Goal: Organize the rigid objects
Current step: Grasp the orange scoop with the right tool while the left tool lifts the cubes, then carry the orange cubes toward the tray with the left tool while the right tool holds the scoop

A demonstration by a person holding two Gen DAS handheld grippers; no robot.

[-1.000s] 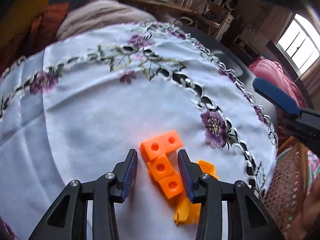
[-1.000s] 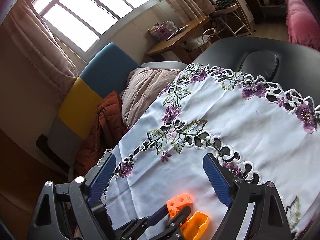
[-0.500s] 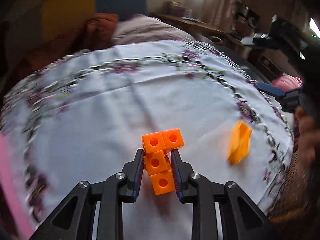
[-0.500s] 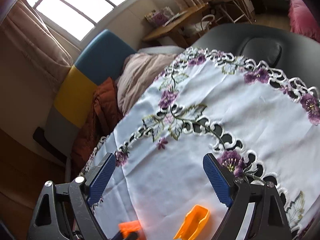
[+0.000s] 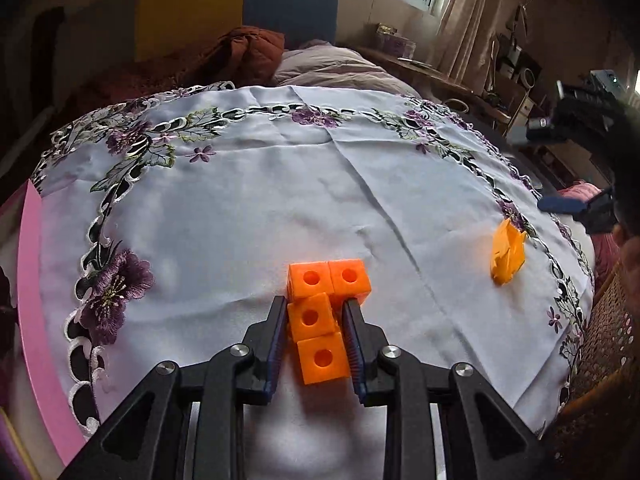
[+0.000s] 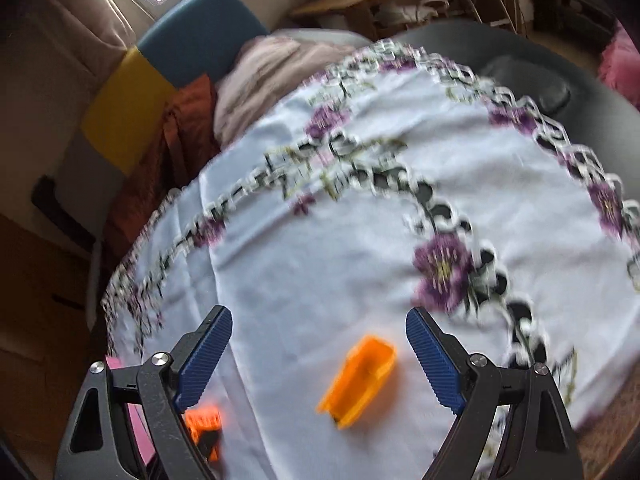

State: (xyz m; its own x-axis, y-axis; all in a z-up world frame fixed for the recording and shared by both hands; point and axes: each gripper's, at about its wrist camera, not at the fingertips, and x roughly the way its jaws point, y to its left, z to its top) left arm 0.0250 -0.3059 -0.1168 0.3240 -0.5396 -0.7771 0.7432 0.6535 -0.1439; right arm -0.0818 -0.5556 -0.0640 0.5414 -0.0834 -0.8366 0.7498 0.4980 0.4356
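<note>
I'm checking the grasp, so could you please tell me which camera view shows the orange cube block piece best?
The left wrist view: the orange cube block piece sits sharp and centred, clamped in the left gripper, with four holed cubes visible. The right wrist view shows only a blurred orange corner at the lower left, behind a finger of the open right gripper.

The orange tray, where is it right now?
In the right wrist view the orange tray lies on the tablecloth between the open right gripper fingers, untouched.

Both grippers angled down over the worktop
Left gripper (image 5: 316, 334) is clamped on the blocks (image 5: 320, 316); right gripper (image 6: 320, 360) has jaws spread wide, gripping nothing.
</note>
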